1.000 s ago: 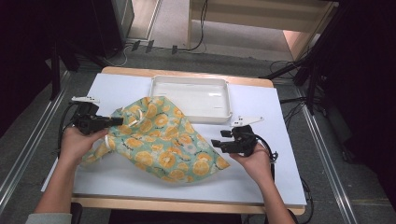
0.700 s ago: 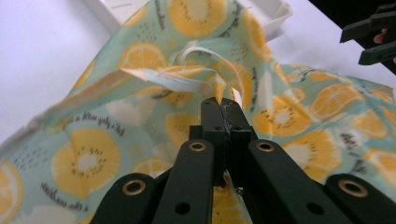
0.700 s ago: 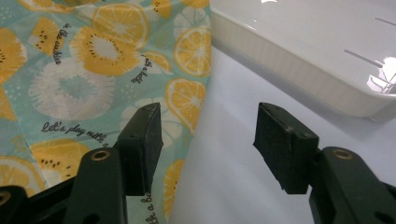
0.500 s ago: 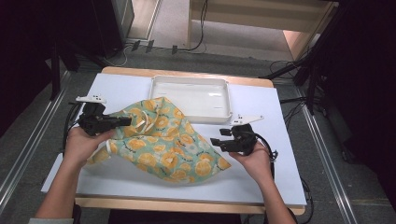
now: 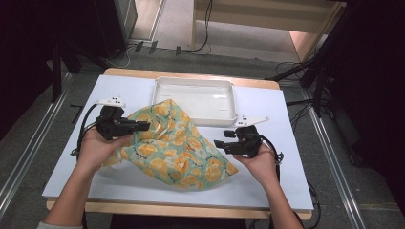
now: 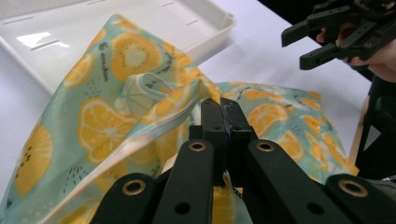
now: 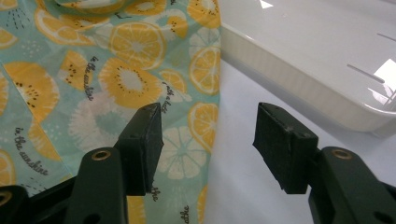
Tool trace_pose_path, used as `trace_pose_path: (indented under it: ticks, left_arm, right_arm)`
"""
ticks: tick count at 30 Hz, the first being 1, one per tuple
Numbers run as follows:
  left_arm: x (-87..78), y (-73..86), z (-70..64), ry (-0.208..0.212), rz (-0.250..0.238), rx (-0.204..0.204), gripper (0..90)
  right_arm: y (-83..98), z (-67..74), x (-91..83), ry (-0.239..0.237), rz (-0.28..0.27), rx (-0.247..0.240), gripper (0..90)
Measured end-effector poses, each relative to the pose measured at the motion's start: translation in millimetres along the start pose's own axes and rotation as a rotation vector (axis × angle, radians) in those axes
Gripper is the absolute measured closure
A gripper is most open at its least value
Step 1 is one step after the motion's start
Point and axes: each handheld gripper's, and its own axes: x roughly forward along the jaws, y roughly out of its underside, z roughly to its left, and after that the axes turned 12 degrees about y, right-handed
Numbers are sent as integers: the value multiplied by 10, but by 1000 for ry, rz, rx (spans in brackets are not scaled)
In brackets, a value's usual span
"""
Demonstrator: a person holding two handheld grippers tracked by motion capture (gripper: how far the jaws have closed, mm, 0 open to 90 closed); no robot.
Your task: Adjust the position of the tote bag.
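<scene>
High view: a lemon-print cloth [image 5: 174, 148] lies mid-table, just near of a white tray [image 5: 196, 99]. Left gripper view: the left gripper [image 6: 219, 109] pinches a hem, lifting it for folding. Right gripper view: the right gripper [image 7: 208, 140] hovers wide open over the cloth's edge, ready to grab.

Shallow white rectangular plastic tray [image 5: 195, 99] sits at far-centre of the white-topped desk w/ pale wood edge [image 5: 267, 191]; glossy inside, faint slot marks on its floor. Right gripper view: tray's rounded wall close up at upper right. Left gripper view: tray at upper left, corner toward centre. Grey floor [image 5: 334, 157] around desk, w/ metal rails [image 5: 28, 157] along both sides. Black cables [image 5: 191, 45] on floor beyond desk's far edge. Pale wood furniture [image 5: 267, 19] at the back, dark surroundings L & R.
</scene>
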Motion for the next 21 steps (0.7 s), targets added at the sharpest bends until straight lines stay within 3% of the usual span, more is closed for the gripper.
trace_pose_path:
  ticks: [4, 8, 21]
  left_arm:
    - [78, -84, -54, 24, -4, 11, 900]
    - [208, -203, -160, 50, 23, 44, 900]
    - [571, -401, -373, 118, 61, 96, 900]
  right_arm:
    - [-10, 1, -11, 1, -3, -4, 428]
    - [-16, -7, -35, 3, -9, 2, 431]
    - [-16, -14, -90, 5, -16, 13, 434]
